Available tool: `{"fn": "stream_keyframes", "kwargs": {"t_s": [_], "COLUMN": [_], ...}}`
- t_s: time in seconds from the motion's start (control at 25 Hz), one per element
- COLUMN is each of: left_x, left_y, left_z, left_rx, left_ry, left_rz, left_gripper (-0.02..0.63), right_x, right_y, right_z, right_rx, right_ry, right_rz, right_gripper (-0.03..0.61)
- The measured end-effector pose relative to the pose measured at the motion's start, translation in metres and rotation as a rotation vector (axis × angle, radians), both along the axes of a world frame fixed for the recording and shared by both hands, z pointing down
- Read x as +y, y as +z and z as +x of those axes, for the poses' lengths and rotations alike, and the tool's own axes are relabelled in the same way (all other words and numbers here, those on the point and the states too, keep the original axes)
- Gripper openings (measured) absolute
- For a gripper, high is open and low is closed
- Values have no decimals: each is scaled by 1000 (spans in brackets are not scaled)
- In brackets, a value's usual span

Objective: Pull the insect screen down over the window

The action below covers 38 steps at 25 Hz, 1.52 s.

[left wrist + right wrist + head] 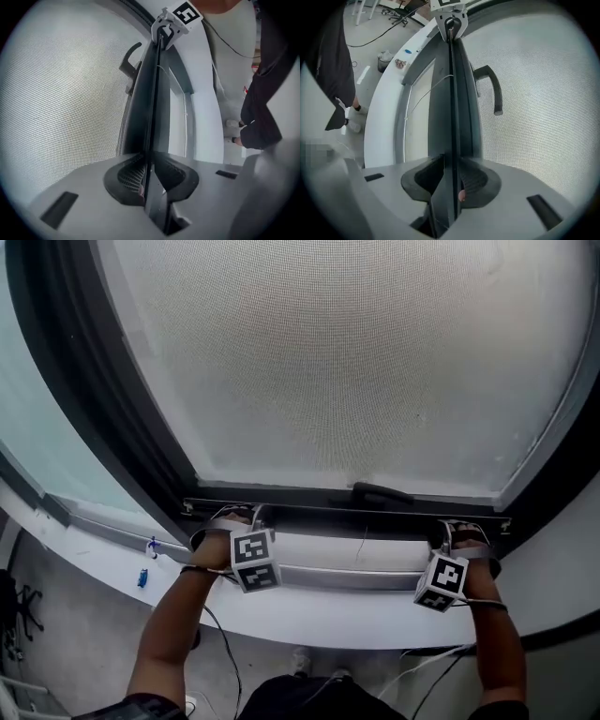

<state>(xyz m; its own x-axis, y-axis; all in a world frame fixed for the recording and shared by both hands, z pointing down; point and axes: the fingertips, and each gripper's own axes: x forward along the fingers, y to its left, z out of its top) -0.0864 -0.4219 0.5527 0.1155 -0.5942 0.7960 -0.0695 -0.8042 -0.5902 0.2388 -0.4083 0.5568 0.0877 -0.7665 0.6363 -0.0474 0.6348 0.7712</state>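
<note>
A broad white sill (pixel 356 615) curves beneath the dark window frame (pixel 122 427). Above the sill's left end, 1 more pane (pixel 33 399) glows pale blue-green with soft daylight, and the light over the sill is even, without hard shadows. Below the sill lies a grey floor (pixel 84 643). A black office chair (pixel 23 607) stands on it beyond the sill's left end. A small blue object (pixel 142 577) rests on the sill's left part.
</note>
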Motion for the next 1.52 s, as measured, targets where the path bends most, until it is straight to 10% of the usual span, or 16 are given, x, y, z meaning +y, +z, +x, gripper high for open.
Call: {"fn": "stream_keyframes", "kwargs": {"t_s": [0.76, 0.92, 1.32, 1.52], "left_x": [-9, 0, 11, 24], "left_y": [3, 11, -2, -22], "left_z": [-3, -1, -7, 2], "left_rx": [58, 72, -2, 150], "left_ry": [51, 78, 86, 67], "left_rz": [17, -18, 134, 181], "left_gripper": [57, 146, 152, 152], "right_x": [6, 23, 24, 35], "right_y": [-6, 0, -2, -13], "right_z": [-3, -9, -2, -10], "right_rx": [-35, -37, -35, -102], "right_ry": [-28, -52, -79, -81], "right_rz": [-37, -127, -41, -10], "right_gripper": [106, 211, 235, 235]}}
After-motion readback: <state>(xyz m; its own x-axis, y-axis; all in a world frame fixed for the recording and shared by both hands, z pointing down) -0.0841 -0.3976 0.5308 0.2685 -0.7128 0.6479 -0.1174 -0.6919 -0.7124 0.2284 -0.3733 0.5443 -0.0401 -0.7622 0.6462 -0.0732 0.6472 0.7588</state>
